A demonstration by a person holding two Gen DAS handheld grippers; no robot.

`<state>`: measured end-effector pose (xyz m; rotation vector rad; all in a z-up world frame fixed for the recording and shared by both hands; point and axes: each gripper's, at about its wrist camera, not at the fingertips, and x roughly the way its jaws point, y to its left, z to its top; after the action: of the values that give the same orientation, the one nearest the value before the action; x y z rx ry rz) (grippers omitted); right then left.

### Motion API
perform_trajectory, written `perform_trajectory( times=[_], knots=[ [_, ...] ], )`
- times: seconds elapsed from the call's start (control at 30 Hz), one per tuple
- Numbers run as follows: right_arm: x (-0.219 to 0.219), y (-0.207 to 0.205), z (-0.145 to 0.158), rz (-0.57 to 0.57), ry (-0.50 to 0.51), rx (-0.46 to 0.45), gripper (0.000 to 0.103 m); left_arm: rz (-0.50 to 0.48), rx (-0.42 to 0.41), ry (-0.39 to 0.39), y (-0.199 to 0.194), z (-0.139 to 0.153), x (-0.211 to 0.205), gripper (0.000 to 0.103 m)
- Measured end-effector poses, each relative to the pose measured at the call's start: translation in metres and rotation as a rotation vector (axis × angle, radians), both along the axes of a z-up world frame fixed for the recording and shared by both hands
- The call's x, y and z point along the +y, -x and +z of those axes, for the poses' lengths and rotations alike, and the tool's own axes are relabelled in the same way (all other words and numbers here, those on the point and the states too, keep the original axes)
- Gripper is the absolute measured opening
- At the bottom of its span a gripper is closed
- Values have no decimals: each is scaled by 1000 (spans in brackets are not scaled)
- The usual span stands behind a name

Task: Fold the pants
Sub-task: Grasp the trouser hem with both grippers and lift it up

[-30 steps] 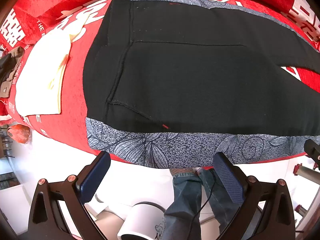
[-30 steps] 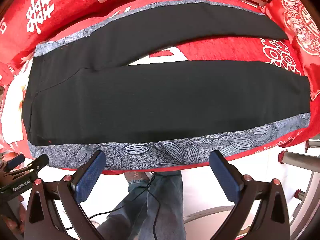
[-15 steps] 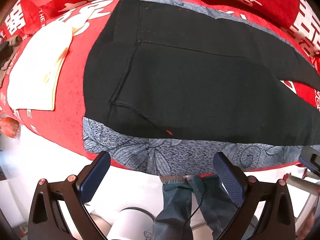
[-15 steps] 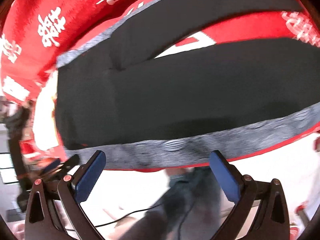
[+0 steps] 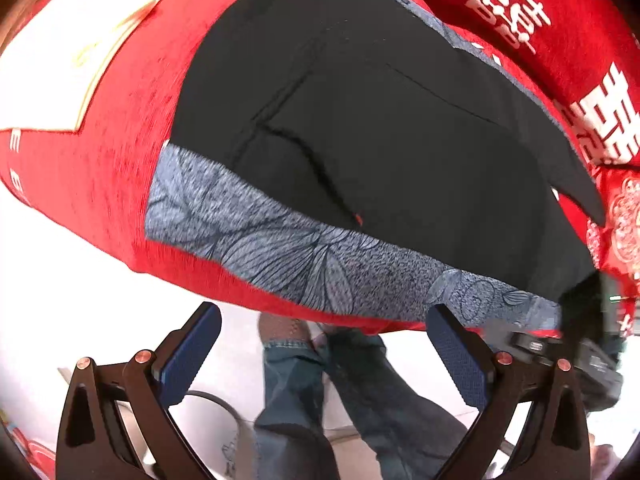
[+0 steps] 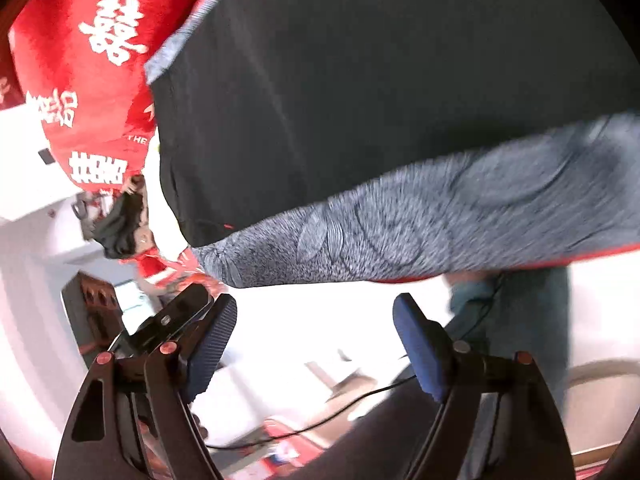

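Note:
Black pants [image 5: 380, 128] with a grey leaf-print side stripe [image 5: 304, 256] lie flat on a table under a red cloth [image 5: 104, 168]. My left gripper [image 5: 324, 344] is open and empty, just below the table's near edge by the waist end. My right gripper [image 6: 316, 340] is open and empty, close under the stripe [image 6: 440, 216] of the pants [image 6: 360, 80] at the near edge. The right gripper's body also shows at the right edge of the left wrist view [image 5: 588, 336].
A white and yellow folded cloth [image 5: 76, 40] lies on the red cloth left of the pants. The person's jeans-clad legs [image 5: 316, 392] stand below the table edge. A dark bundle [image 6: 120, 228] hangs at the table's left end. A cable [image 6: 320, 420] trails on the floor.
Both grippers have moved closer to the near edge of the pants. The right gripper has swung left toward the waist end, and its jaws have narrowed a little.

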<state>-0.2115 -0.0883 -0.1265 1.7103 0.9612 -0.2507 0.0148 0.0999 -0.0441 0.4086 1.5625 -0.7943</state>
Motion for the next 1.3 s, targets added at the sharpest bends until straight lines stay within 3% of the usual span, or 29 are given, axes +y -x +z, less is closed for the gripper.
perform_trajectory(
  times=[0.13, 0.17, 0.23, 0.3, 0.33, 0.5, 0.63, 0.73, 0.77, 0.83, 0.87, 0.9, 1.13, 1.17, 1.23, 1.27, 1.3],
  knots=[
    [16, -5, -24, -83, -60, -22, 82, 48, 45, 18, -9, -11, 14, 103],
    [17, -7, -27, -109, -62, -31, 78, 63, 58, 22, -11, -15, 16, 103],
    [17, -10, -27, -154, -75, -69, 54, 102, 95, 43, -13, -20, 19, 103],
    [15, -18, -22, -164, -83, -118, 10, 151, 145, 75, -15, -26, 19, 103],
    [11, -21, -15, -155, -75, -142, 6, 167, 166, 90, -17, -27, 20, 103],
    [1, -42, 28, -106, -15, -254, 6, 274, 261, 180, -28, -33, 16, 103],
    [-3, -50, 43, -61, 5, -287, 6, 373, 301, 229, -42, -36, 14, 83],
    [1, -44, 36, -24, -19, -255, 7, 337, 247, 205, -42, -34, 9, 79],
    [4, -39, 29, -20, -31, -225, 14, 310, 220, 188, -40, -33, 10, 79],
    [10, -24, 17, -35, -65, -173, 45, 271, 179, 161, -36, -33, 12, 79],
    [13, -18, 10, -52, -77, -146, 70, 260, 177, 151, -35, -35, 13, 79],
    [15, -14, 4, -66, -77, -128, 75, 259, 183, 147, -35, -36, 16, 79],
    [32, -37, -34, -183, -176, -196, 72, 287, 198, 176, -49, -32, 39, 79],
    [34, -41, -38, -203, -186, -205, 64, 279, 196, 174, -49, -32, 40, 79],
    [35, -49, -39, -234, -190, -232, 33, 275, 204, 169, -49, -35, 38, 79],
    [34, -55, -37, -231, -182, -238, 4, 286, 225, 176, -48, -36, 39, 79],
    [31, -59, -32, -226, -171, -247, 3, 298, 243, 186, -47, -36, 37, 79]
  ],
)
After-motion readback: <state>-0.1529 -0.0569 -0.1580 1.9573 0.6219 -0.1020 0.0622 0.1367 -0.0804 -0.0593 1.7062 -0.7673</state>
